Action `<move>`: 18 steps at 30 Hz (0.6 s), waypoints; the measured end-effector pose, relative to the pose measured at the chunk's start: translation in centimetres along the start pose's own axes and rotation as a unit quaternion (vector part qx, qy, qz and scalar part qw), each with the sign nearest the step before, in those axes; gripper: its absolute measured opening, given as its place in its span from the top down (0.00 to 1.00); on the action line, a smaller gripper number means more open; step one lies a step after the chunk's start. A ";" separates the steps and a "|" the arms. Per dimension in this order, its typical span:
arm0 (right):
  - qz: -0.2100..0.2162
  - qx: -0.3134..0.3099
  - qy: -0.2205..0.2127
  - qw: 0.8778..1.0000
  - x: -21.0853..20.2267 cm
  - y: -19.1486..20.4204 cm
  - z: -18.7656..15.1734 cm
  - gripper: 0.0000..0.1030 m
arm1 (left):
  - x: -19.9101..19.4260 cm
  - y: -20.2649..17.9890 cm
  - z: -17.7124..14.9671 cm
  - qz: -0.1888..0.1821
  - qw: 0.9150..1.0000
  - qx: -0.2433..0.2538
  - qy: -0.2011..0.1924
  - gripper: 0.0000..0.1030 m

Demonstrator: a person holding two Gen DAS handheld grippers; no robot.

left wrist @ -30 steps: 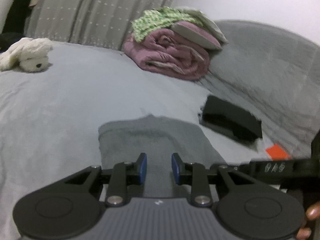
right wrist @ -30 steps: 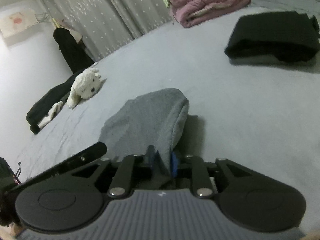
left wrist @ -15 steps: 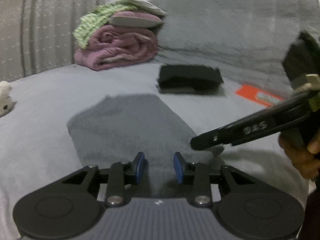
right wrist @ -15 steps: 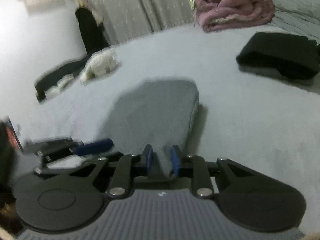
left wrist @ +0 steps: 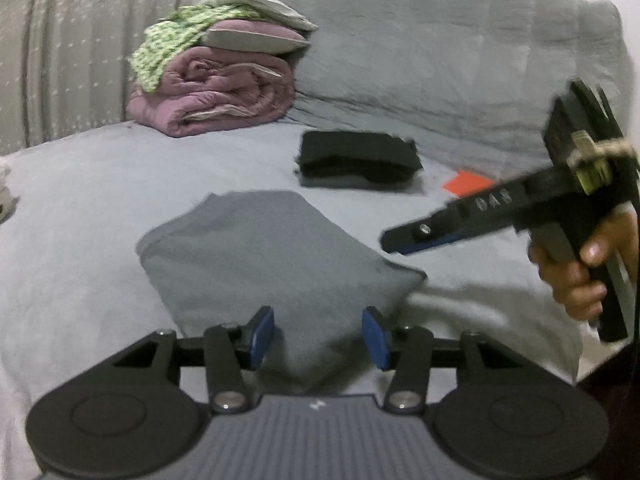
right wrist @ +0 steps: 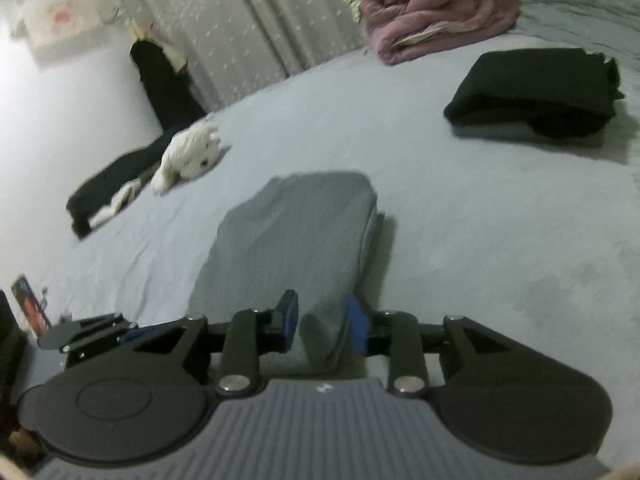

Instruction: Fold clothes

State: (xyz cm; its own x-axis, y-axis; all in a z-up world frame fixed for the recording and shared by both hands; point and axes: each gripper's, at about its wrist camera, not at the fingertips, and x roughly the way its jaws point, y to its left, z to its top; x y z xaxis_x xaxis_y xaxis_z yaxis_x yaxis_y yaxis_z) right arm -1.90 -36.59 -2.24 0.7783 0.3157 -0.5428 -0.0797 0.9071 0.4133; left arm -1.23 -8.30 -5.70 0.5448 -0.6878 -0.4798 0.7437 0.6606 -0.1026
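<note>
The grey garment [left wrist: 276, 264] lies folded on the bed [left wrist: 80, 208] at the centre of both views, its near edge reaching down between the fingers at the bottom of each frame. The left gripper [left wrist: 318, 338], at the bottom of the left view, has just been opening: its blue pads [left wrist: 260, 334] stand wide apart with the cloth's edge between them but clear of both, so it is released. The right gripper [right wrist: 322, 326], at the bottom of the right view, has also just been opening; a raised fold of the garment sits between its pads [right wrist: 290, 318] with a gap on the left side, and the grip looks let go. In the left view it shows again at the right edge, held by a hand [left wrist: 576, 272].

A folded black garment [left wrist: 358, 160] lies beyond, upper right of centre. A pink quilt [left wrist: 216, 96] is rolled at the upper left, near the curtain [left wrist: 80, 40]. A white plush toy [right wrist: 188, 156] lies at the left of the right view.
</note>
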 end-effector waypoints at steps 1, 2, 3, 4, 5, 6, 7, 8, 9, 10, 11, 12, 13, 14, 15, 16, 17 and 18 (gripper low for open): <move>-0.003 0.002 -0.004 1.000 0.0 0.1 0.1 0.66 | 0.2 0.4 0.2 0.004 1.000 -0.007 -0.002 0.51; -0.005 0.002 -0.005 1.000 0.1 0.2 0.1 0.66 | 0.4 0.6 0.4 0.007 1.000 -0.013 -0.002 0.51; -0.007 0.001 -0.007 1.000 0.3 0.3 0.1 0.66 | 0.5 0.7 0.6 0.008 1.000 -0.015 0.003 0.51; -0.009 0.000 -0.008 1.000 0.4 0.4 0.1 0.66 | 0.6 0.8 0.7 0.009 1.000 -0.016 0.009 0.51; -0.010 -0.003 -0.007 1.000 0.6 0.6 0.2 0.66 | 0.7 0.9 0.8 0.011 1.000 -0.018 0.015 0.51; -0.011 -0.006 -0.006 1.000 0.7 0.7 0.2 0.66 | 0.7 1.0 0.9 0.012 1.000 -0.015 0.020 0.51; -0.012 -0.009 -0.007 1.000 0.7 0.8 0.3 0.66 | 0.4 0.9 0.9 0.013 1.000 -0.003 0.026 0.51; -0.013 -0.012 -0.008 1.000 0.7 0.9 0.4 0.66 | 0.0 0.8 0.8 0.014 0.999 0.010 0.032 0.51; -0.009 -0.018 -0.008 1.000 0.6 1.0 0.5 0.66 | -0.3 0.8 0.7 0.014 0.999 0.020 0.038 0.51; -0.004 -0.025 -0.008 1.000 0.5 1.2 0.6 0.66 | -0.6 0.9 0.4 0.014 0.999 0.024 0.043 0.51; 0.001 -0.032 -0.008 0.999 0.5 1.3 0.6 0.66 | -0.9 1.1 0.1 0.015 0.998 0.023 0.048 0.51; 0.007 -0.040 -0.007 0.999 0.4 1.5 0.6 0.66 | -1.1 1.4 -0.2 0.017 0.998 0.022 0.052 0.51; 0.014 -0.050 -0.005 0.999 0.3 1.8 0.5 0.63 | -1.4 1.5 -0.5 0.019 0.998 0.021 0.057 0.52; 0.018 -0.059 -0.002 0.998 0.2 2.2 0.3 0.62 | -1.5 1.6 -0.9 0.020 0.998 0.021 0.062 0.52; 0.021 -0.067 0.003 0.998 0.2 2.5 0.2 0.62 | -1.6 1.7 -1.2 0.022 0.997 0.023 0.067 0.52; 0.024 -0.076 0.008 0.997 0.3 2.8 0.0 0.62 | -1.7 1.8 -1.5 0.024 0.997 0.025 0.071 0.53; 0.026 -0.085 0.011 0.996 0.3 3.2 -0.2 0.62 | -1.7 1.8 -1.6 0.024 0.997 0.024 0.072 0.54; 0.029 -0.094 0.014 0.995 0.3 3.7 -0.5 0.62 | -1.7 1.8 -1.8 0.023 0.997 0.022 0.072 0.56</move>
State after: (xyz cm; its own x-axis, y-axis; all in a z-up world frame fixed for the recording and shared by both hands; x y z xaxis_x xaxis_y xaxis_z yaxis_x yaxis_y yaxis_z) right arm -2.23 -33.02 -1.23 0.7514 0.3742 -0.5434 -0.2413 0.9224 0.3016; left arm -1.56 -5.42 -6.62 0.5200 -0.6036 -0.6044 0.7367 0.6750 -0.0402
